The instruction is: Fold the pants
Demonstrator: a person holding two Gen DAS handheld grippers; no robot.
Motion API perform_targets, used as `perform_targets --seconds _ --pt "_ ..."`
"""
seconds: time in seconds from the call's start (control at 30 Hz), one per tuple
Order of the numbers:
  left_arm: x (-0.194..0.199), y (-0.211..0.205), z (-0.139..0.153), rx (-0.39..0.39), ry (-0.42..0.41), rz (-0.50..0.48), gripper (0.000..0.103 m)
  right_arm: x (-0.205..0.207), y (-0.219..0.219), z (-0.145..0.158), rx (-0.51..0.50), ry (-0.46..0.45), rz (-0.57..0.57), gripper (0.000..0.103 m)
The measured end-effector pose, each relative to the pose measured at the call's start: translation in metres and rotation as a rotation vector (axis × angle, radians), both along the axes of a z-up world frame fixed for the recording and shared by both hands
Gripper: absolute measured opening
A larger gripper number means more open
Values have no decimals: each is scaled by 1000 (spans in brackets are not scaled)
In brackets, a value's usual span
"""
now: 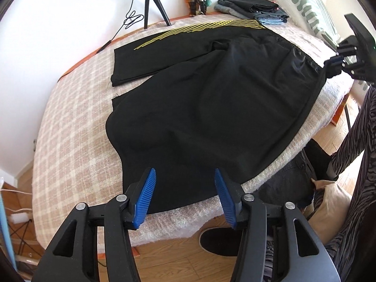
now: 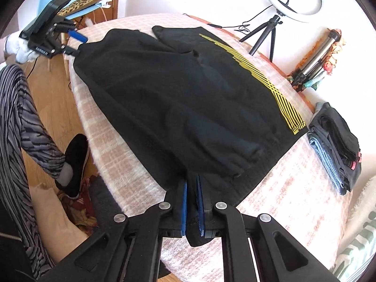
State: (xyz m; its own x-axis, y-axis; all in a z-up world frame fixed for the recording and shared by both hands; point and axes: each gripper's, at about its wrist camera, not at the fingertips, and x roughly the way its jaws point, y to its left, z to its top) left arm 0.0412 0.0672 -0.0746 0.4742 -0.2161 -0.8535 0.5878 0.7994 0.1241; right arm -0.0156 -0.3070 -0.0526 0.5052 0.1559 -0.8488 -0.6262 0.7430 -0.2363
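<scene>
Black pants [image 1: 211, 108] with yellow side stripes [image 1: 202, 27] lie spread on a plaid blanket [image 1: 70, 117]. One leg lies flat at the back and the other bulges in loose folds in front. My left gripper [image 1: 185, 171] stands open at the near leg end, blue pads wide apart, with cloth under and between them but not pinched. In the right wrist view the left gripper [image 2: 78, 44] sits at the far corner of the pants [image 2: 188, 98]. My right gripper [image 2: 192, 181] is shut on the waistband edge, and the right gripper [image 1: 329, 64] also shows at the pants' right corner.
A stack of folded clothes [image 2: 336, 145] sits at the blanket's far edge beside a patterned pillow [image 1: 303, 2]. A ring light on a small tripod [image 2: 265, 35] stands at the back. A person's striped leg and black shoe [image 2: 75, 162] are on the wooden floor beside the edge.
</scene>
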Motion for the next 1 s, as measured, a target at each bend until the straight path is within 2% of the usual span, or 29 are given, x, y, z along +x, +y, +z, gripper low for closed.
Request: perform_targets --seconds 0.4,0.57,0.6,0.73,0.77,0.83,0.87,1.0 --pt "-10 -9 -9 59 -6 -59 53 35 -4 21 28 -34 -76 1" --pt "-9 -16 -20 124 -3 -81 53 45 -6 24 51 -40 -103 1" --pt "-6 -15 -21 123 -6 -76 56 46 -6 25 47 -45 -101 1" --pt "10 -6 -20 102 13 -21 55 43 -7 28 74 -49 -108 1" --pt "14 -3 -21 84 25 -9 50 41 -8 29 82 -51 -111 1" --pt "21 2 -22 38 42 27 24 39 -9 30 106 -51 -119 1" --pt "24 3 -23 27 37 49 6 37 -10 30 116 -54 -124 1" --pt "24 3 -14 -19 -30 67 2 23 -7 34 134 -86 -131 1"
